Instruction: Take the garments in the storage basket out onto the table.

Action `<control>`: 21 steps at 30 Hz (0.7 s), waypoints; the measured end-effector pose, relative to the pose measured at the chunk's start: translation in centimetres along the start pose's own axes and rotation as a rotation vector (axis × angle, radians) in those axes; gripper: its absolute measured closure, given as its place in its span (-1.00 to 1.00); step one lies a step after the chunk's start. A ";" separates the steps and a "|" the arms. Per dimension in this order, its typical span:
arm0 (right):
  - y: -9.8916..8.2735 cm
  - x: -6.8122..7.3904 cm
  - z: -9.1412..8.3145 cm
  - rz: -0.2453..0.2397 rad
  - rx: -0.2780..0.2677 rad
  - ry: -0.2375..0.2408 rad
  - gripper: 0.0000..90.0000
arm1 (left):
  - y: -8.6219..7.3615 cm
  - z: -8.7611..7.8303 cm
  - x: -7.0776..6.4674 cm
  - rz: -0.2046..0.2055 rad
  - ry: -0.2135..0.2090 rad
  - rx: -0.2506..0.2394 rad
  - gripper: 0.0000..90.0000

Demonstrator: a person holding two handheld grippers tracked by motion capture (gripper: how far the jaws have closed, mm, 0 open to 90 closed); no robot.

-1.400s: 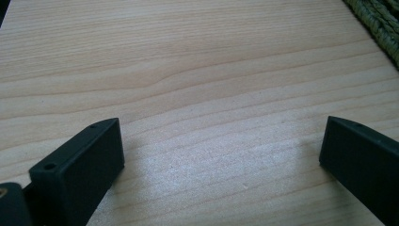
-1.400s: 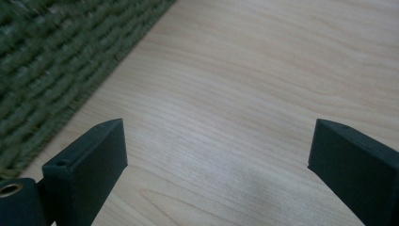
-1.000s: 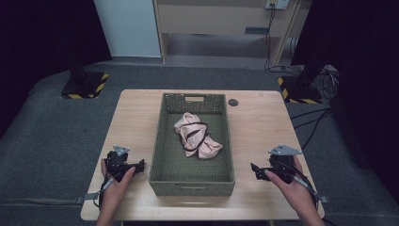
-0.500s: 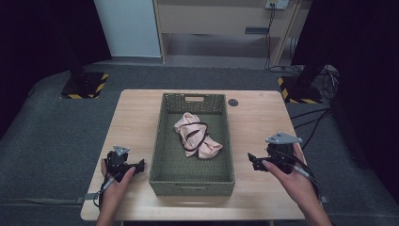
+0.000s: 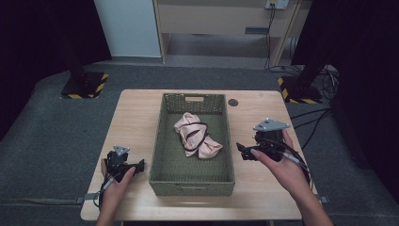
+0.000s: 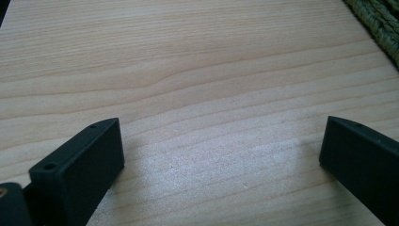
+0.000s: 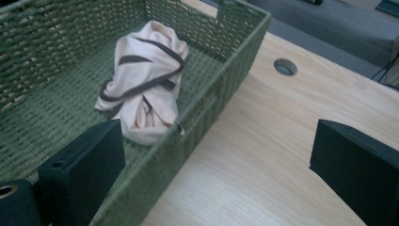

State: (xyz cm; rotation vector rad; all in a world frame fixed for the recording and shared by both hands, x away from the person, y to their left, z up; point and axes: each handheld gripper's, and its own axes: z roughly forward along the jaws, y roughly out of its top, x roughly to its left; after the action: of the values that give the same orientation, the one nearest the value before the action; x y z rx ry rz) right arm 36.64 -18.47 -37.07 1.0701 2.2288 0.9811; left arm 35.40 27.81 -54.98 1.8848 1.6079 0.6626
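A green woven basket (image 5: 162, 141) (image 7: 221, 101) stands mid-table. A crumpled pale pink cloth with dark trim (image 5: 195, 134) (image 7: 146, 89) lies inside it. My left gripper (image 5: 135, 167) (image 6: 221, 155) rests low on the wood to the left of the basket, open, with bare tabletop between its jaws. My right gripper (image 5: 241, 150) (image 7: 216, 165) is lifted beside the basket's right wall, open and pointed toward the cloth; the basket's rim crosses between its jaws.
The light wooden table (image 5: 263, 197) has a round cable hole (image 5: 233, 102) (image 7: 285, 67) behind the basket's right corner. Dark stands with striped bases (image 5: 84, 84) sit on the grey floor past the table. A corner of the basket (image 6: 376, 21) shows near the left gripper.
My right gripper has risen and moved forward and left, closer to the basket's right wall. The left gripper has stayed put.
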 end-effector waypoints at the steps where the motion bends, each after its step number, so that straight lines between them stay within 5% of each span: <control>1: 0.4 0.2 0.1 -0.006 -0.001 0.002 -0.92 | 0.0 0.0 0.0 0.000 0.000 0.000 -1.00; 21: 5.3 3.5 3.1 -0.067 -0.006 0.053 -0.90 | 0.0 0.0 0.0 0.000 0.000 0.000 -1.00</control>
State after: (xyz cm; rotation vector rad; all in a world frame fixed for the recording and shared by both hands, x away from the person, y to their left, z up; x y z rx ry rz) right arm 39.15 -12.08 -35.38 0.9710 2.2868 0.9975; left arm 35.40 27.80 -54.98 1.8844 1.6078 0.6627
